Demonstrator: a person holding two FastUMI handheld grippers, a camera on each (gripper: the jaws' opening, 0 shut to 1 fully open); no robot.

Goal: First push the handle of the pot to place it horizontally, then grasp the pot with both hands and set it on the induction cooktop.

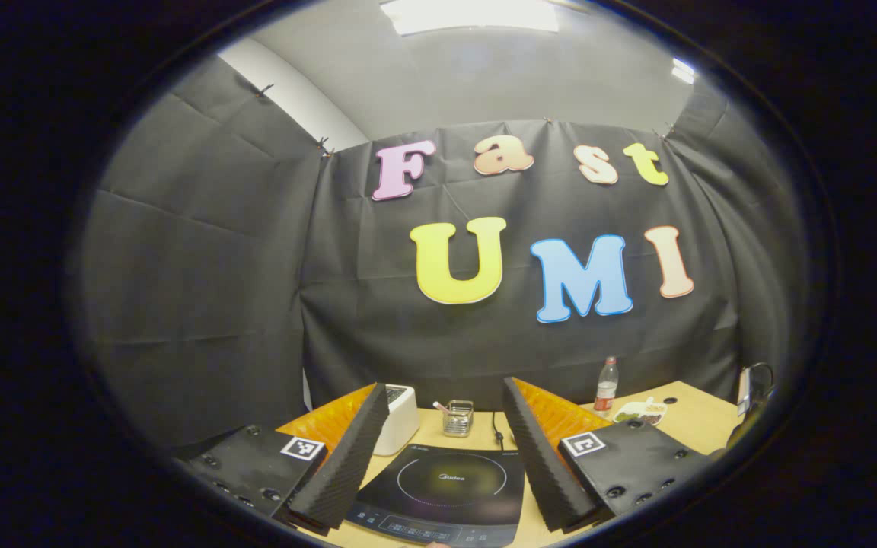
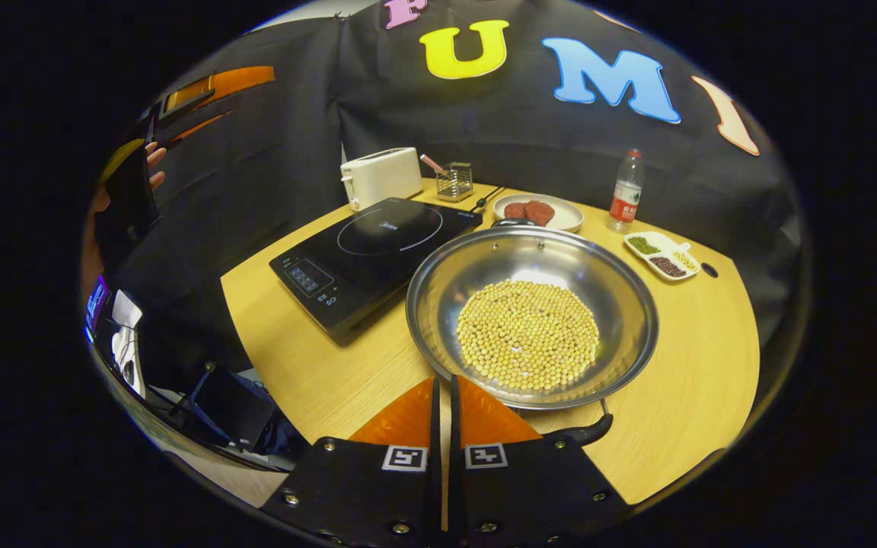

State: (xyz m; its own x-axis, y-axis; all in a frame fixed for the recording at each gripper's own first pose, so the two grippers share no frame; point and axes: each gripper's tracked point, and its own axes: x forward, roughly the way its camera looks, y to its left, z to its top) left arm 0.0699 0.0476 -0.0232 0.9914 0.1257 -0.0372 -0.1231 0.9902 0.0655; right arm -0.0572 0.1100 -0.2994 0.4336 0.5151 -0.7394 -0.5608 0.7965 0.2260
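A: Right gripper view, nearest first?

B: The right gripper (image 2: 442,392) sits at the bottom, fingers pressed together w/ just a thin slit between, nothing held. Tips are right at the near rim of the pot (image 2: 531,316).

A: Where's the pot?

B: On the round wooden table (image 2: 309,373), right of centre. Wide shiny steel pan, approx. half its floor covered w/ pale yellow beans (image 2: 527,335). Its dark handle (image 2: 585,432) sticks out at the near rim, just beside the gripper's right finger; can't tell if they touch.

A: And the cooktop?

B: The induction cooktop (image 2: 374,255) lies flat just left of the pot, black glass, nothing on it. Pot isn't on it.

A: Farther back?

B: White toaster (image 2: 381,176), small wire basket (image 2: 454,181), plate of reddish food (image 2: 537,211), plastic bottle (image 2: 626,192), divided dish (image 2: 662,255) of green and dark bits. At far left, a hand (image 2: 151,167) holds the other gripper up off the table.

A: Left gripper view?

B: The left gripper (image 1: 444,445) is wide open, empty, raised and facing the wall. Between its fingers: the cooktop (image 1: 446,487), then toaster (image 1: 399,417), basket (image 1: 457,417), bottle (image 1: 606,385) further right.
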